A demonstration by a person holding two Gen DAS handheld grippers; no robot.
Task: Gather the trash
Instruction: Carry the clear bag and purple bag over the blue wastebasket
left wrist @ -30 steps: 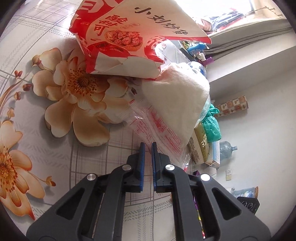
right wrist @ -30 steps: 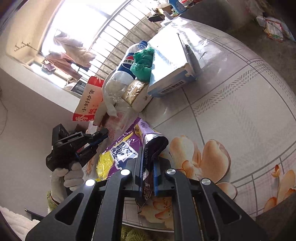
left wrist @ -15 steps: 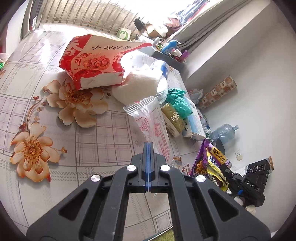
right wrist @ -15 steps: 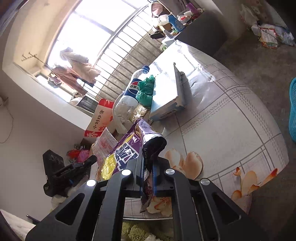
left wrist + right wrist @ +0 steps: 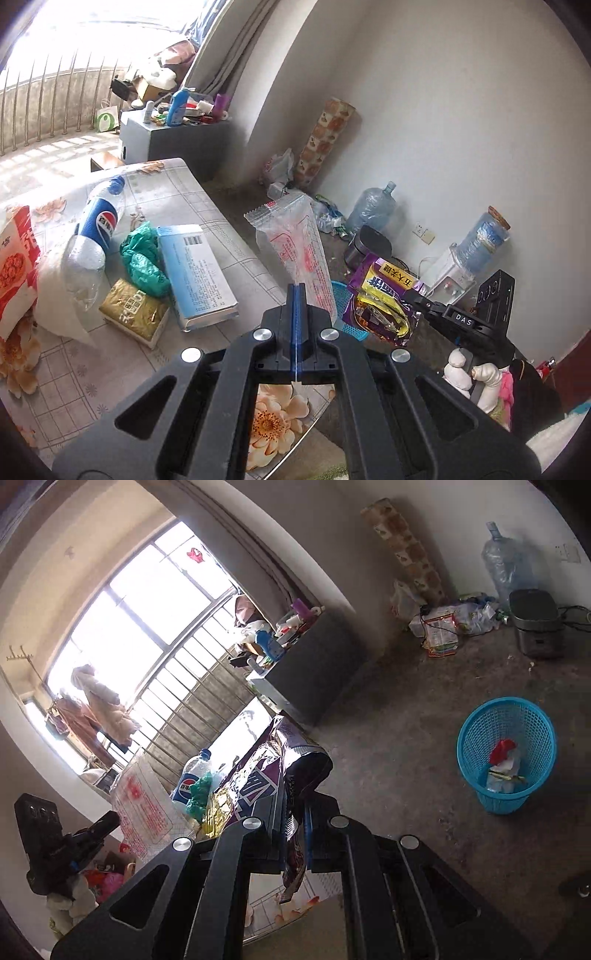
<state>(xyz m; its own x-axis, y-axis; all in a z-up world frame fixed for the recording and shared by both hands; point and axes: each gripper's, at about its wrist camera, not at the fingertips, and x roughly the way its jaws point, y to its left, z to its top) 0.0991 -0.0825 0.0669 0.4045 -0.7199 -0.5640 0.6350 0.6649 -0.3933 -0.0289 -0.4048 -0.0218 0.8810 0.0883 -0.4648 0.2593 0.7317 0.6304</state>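
Note:
My left gripper (image 5: 296,295) is shut on a clear plastic wrapper with red print (image 5: 295,243) and holds it up past the table's edge. It also shows in the right wrist view (image 5: 142,808). My right gripper (image 5: 293,808) is shut on a purple and yellow snack bag (image 5: 269,771), lifted off the table; the bag also shows in the left wrist view (image 5: 380,299). A blue mesh trash basket (image 5: 506,753) stands on the floor to the right, with some trash inside. In the left wrist view its rim (image 5: 341,295) peeks out behind the wrapper.
On the floral table (image 5: 221,236) lie a Pepsi bottle (image 5: 99,221), a green bag (image 5: 142,258), a light blue box (image 5: 195,273), a gold packet (image 5: 133,314), white paper (image 5: 55,295) and a red bag (image 5: 14,266). Water jugs (image 5: 369,210) and a grey appliance (image 5: 535,627) stand by the wall.
Both grippers have lifted their wrappers off the table and swung away from it toward the floor. The blue basket has come into the right wrist view.

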